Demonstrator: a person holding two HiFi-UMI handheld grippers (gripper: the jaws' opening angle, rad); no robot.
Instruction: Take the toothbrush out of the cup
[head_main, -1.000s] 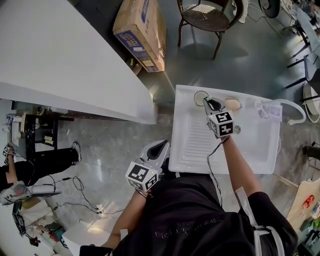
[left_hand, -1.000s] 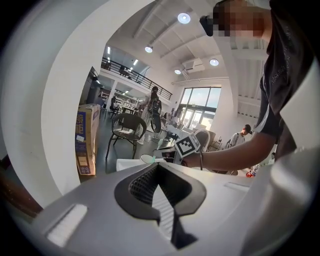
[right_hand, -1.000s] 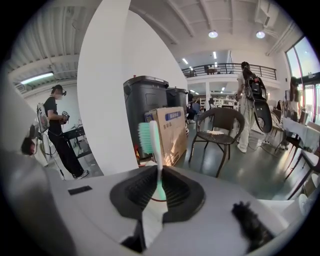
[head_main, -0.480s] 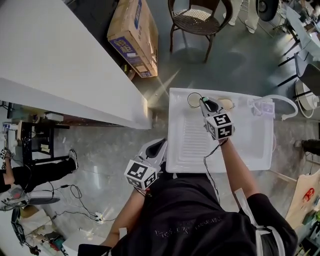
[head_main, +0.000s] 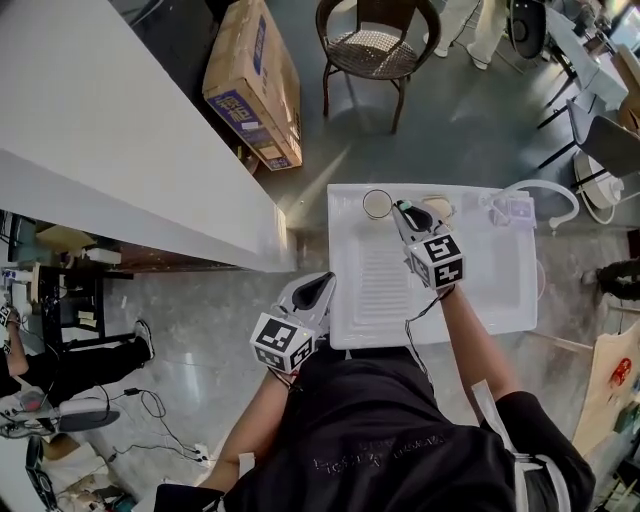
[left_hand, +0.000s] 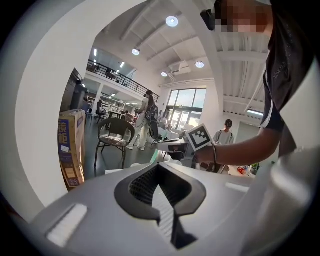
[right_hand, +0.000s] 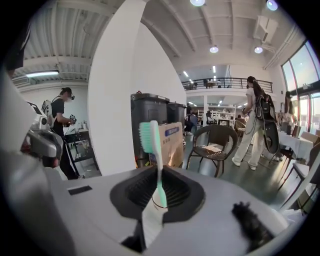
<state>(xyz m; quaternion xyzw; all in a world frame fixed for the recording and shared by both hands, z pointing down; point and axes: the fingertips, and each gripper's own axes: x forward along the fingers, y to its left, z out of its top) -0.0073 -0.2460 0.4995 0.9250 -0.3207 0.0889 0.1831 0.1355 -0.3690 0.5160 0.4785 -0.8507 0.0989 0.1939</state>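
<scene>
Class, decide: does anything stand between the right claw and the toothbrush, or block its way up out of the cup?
Nothing visible does. The right claw is shut on the toothbrush handle, bristles upright above it, and the cup mouth shows uncovered.

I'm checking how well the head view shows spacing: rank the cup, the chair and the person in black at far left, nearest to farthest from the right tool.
1. Cup: just left of the right tool, at the white sink's back corner.
2. Chair: on the floor beyond the sink, top of view.
3. Person in black: far left edge.
</scene>
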